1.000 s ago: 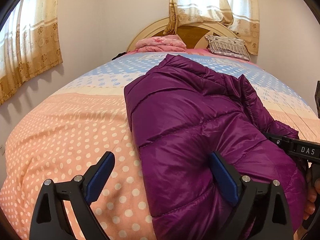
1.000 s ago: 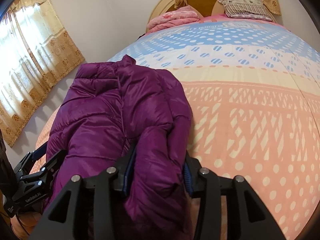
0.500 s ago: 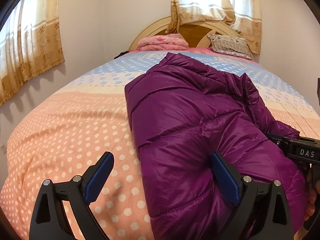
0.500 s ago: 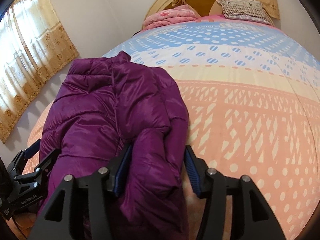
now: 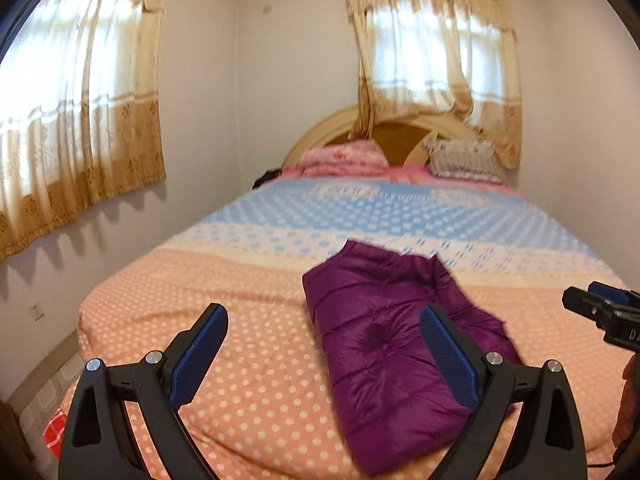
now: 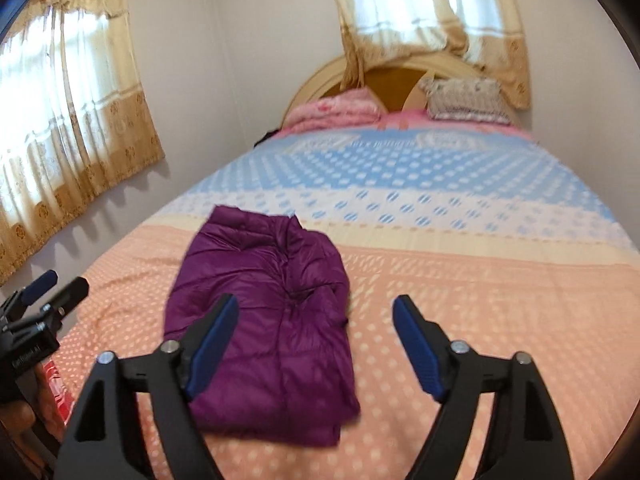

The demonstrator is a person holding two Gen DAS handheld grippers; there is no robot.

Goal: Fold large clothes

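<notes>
A purple puffer jacket (image 5: 384, 344) (image 6: 272, 308) lies folded in a rough rectangle on the bed, near its foot end. My left gripper (image 5: 320, 324) hovers above and short of the jacket, jaws wide apart with nothing between them. My right gripper (image 6: 316, 320) is also raised clear of the jacket; its jaws are opening and hold nothing. Each gripper shows at the edge of the other's view: the right gripper (image 5: 600, 308) and the left gripper (image 6: 52, 288).
The bed (image 5: 248, 292) (image 6: 480, 280) has a peach, cream and blue dotted cover. A folded pink blanket (image 5: 344, 156) and a grey pillow (image 5: 464, 158) lie by the headboard. Curtained windows line the left and far walls. A red item (image 5: 54, 432) sits on the floor at left.
The right gripper let go of the jacket's edge and opened. Both grippers pulled back and rose, so the jacket now looks smaller and lies free on the bed.
</notes>
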